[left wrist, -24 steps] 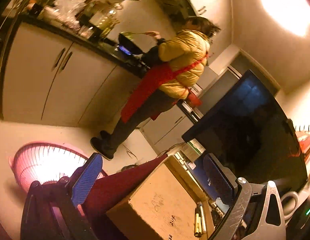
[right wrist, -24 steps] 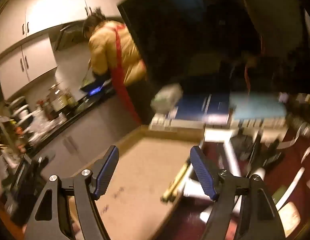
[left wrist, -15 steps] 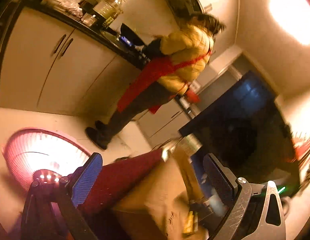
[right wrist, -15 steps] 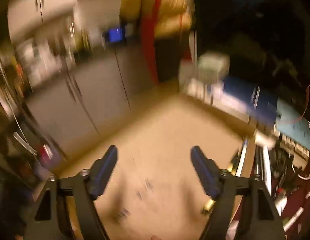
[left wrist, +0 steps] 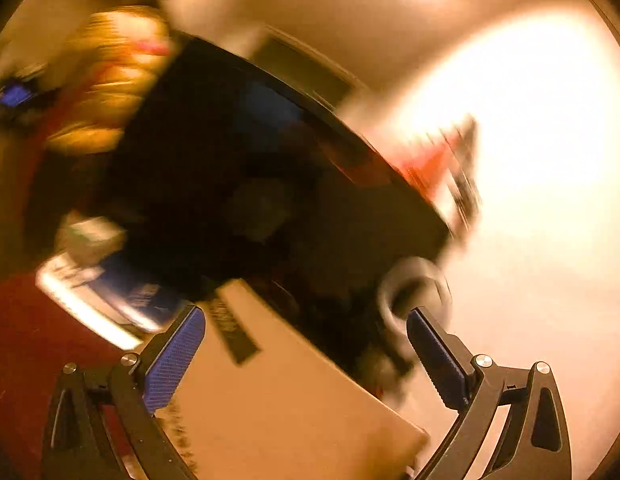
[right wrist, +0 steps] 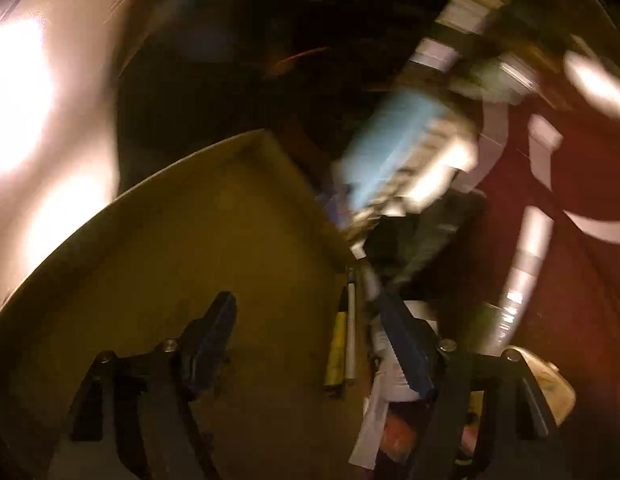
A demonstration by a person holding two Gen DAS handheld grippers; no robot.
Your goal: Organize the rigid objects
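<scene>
- Two grippers are in view, each with its blue-padded fingers spread wide and nothing between them; both pictures are heavily smeared
- left gripper (left wrist: 306, 354) hangs over the pale top of a cardboard box (left wrist: 286, 400); a dark label strip (left wrist: 232, 330) lies on that top near the left pad; behind the box stands a large dark screen (left wrist: 250, 184), tilted in the view; a greyish ring-shaped thing (left wrist: 413, 292) sits just above the right pad, too blurred to name
- right gripper (right wrist: 310, 340) is over the same cardboard box (right wrist: 214, 240); a yellow marker (right wrist: 337, 350) and a silver pen (right wrist: 351, 328) lie side by side along the box's right edge, between the pads but nearer the right one; whether they rest on the box or just beside it I cannot tell
- right of the box, a dark red cloth (right wrist: 581, 280) carries blurred white strips (right wrist: 525, 264) and a light blue box (right wrist: 393, 148)
</scene>
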